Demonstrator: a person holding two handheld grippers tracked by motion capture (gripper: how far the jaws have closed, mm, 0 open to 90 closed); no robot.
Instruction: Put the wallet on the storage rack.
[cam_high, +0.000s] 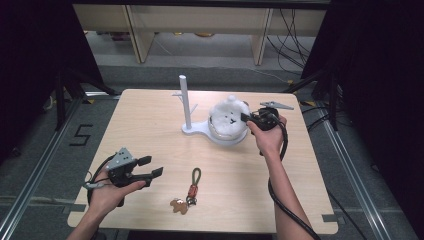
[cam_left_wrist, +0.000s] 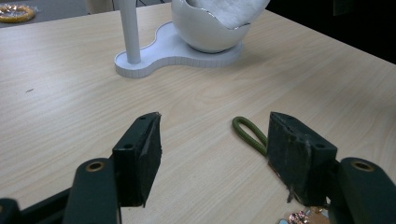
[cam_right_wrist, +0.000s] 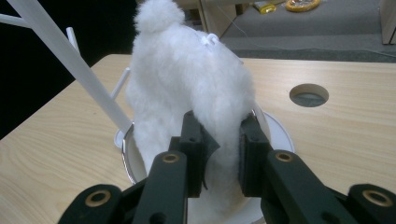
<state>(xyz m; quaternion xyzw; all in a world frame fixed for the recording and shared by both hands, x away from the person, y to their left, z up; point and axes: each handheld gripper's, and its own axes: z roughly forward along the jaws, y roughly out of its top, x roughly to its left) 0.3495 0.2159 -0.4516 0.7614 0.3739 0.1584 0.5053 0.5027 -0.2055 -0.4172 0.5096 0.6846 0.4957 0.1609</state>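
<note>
Fluffy white plush toy (cam_right_wrist: 187, 93) in glossy egg-shaped bowl (cam_left_wrist: 205, 35), pinched by right hand-held gripper (cam_right_wrist: 219, 154); left hand-held gripper (cam_left_wrist: 215, 154) apart.

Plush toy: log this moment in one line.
right gripper shut on white plush toy | toy in egg-shaped bowl | left gripper open, idle

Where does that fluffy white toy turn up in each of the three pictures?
High view: the fluffy white toy sits right of centre, in the white bowl.
Left gripper view: top edge, right of centre, in the bowl.
Right gripper view: centre, pinched by the right gripper.
Shared landmark: the white pole.
</note>
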